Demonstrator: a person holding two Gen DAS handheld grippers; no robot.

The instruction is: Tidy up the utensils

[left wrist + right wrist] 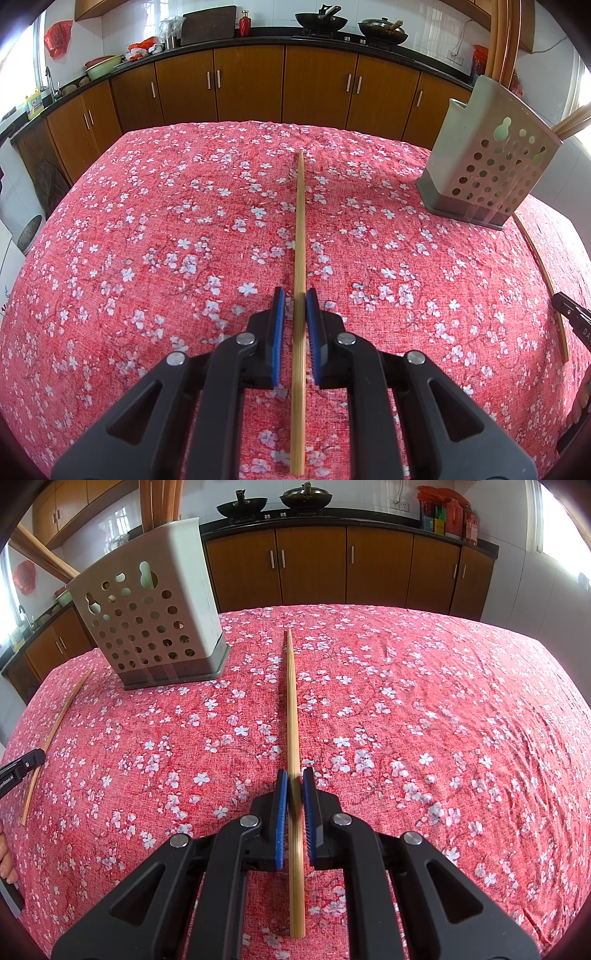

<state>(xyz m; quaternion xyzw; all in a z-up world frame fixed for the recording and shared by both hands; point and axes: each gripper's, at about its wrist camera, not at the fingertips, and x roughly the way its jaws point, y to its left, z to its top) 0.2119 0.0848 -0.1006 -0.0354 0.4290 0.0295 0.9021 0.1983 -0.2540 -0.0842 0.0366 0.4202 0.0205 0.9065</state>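
Note:
My left gripper (294, 295) has its blue pads on either side of a bamboo chopstick (300, 236) that runs forward between the jaws over the red flowered tablecloth (147, 240). The jaws stand narrowly apart; a small gap shows on the left side. My right gripper (294, 775) stands the same way around another bamboo chopstick (291, 709). A perforated grey utensil holder (484, 162) with several chopsticks in it stands at the right in the left wrist view and at the left in the right wrist view (147, 609).
A loose chopstick (543, 273) lies beside the holder, also in the right wrist view (51, 738). The other gripper's tip shows at the edge of each view (572, 314) (18, 771). Wooden kitchen cabinets (251, 81) and woks stand behind the table.

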